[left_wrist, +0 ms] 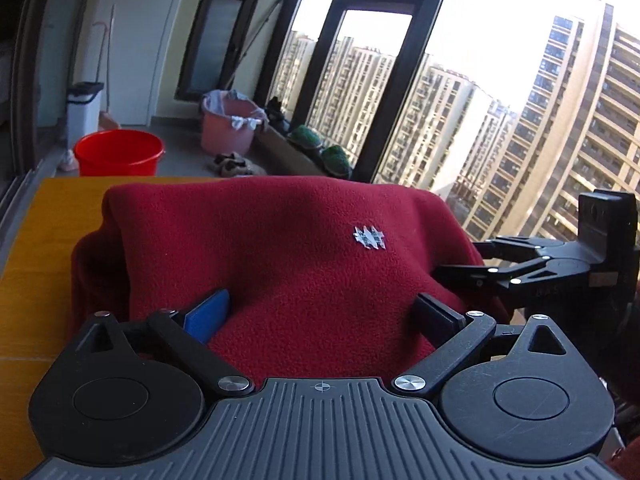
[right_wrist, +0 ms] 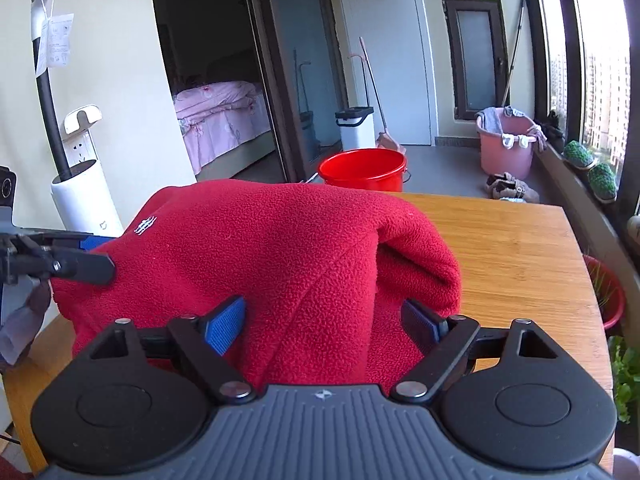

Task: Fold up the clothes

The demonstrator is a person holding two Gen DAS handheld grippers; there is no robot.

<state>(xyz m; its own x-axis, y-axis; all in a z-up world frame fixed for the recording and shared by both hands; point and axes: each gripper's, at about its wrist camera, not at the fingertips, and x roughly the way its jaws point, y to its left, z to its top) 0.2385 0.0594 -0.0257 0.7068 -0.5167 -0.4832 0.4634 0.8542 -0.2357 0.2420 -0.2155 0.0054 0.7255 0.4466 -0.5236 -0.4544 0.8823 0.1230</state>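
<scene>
A red fleece garment (left_wrist: 280, 248) with a small white logo (left_wrist: 369, 237) is bunched up and lifted over the wooden table (left_wrist: 44, 240). My left gripper (left_wrist: 320, 312) has its jaws set wide, and fleece fills the gap between the blue pads (left_wrist: 208, 314). My right gripper (right_wrist: 324, 320) stands the same way, wide with the fleece (right_wrist: 280, 248) bulging between its fingers. Each gripper shows in the other's view, the right one (left_wrist: 472, 272) at the garment's right edge and the left one (right_wrist: 92, 264) at its left edge, both pressed into the cloth.
The table (right_wrist: 500, 248) stretches beyond the garment toward a window wall. A red bucket (right_wrist: 362, 170) and a pink basket (right_wrist: 506, 146) stand on the floor behind. Shoes (right_wrist: 510, 190) and green plants (right_wrist: 600, 178) line the sill. A white vacuum stand (right_wrist: 84, 196) is at left.
</scene>
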